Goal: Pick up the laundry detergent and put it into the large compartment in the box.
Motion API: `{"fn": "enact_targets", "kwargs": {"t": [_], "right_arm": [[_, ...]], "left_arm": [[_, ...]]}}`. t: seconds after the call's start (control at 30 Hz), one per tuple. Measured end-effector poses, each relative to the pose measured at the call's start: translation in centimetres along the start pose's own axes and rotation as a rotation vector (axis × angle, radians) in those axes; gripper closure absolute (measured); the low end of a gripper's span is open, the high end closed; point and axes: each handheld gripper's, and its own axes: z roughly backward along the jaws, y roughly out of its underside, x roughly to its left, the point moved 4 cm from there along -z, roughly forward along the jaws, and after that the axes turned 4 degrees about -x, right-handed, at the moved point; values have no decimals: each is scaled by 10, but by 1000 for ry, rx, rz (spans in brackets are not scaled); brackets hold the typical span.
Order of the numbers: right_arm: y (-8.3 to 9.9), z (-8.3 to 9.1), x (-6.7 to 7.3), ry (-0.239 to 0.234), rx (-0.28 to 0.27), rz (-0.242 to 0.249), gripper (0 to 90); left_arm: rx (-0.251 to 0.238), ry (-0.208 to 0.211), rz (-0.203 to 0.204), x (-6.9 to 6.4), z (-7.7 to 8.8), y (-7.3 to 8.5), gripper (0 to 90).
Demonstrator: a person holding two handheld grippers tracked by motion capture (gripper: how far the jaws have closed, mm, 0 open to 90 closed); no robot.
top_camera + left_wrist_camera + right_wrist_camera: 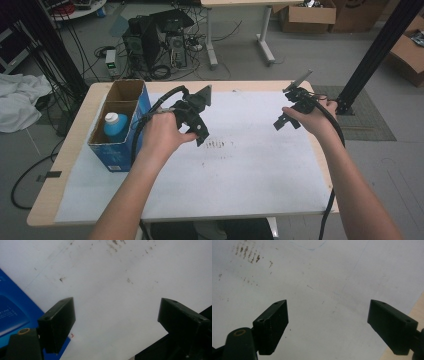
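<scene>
Bottle (115,125): white, blue-capped, upright in near compartment of blue carton (121,150) at table's left edge; untouched. Left gripper (199,131) near carton's right side, above white sheet (250,165), jaws spread wide, empty. Right gripper (285,121) well apart toward far right, jaws also spread, empty. Probably pre-grasp stage. Next likely needs left gripper swung over carton, lowered around bottle cap, clear of divider.

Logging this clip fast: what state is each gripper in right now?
Left gripper: open, holding nothing.
Right gripper: open, holding nothing.
</scene>
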Motion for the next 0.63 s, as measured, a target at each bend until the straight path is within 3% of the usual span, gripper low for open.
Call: {"fn": "enact_targets", "kwargs": {"t": [0.63], "right_arm": [[1, 2, 3, 1, -2, 2, 170]], "left_arm": [[6, -7, -1, -2, 0, 1, 150]]}}
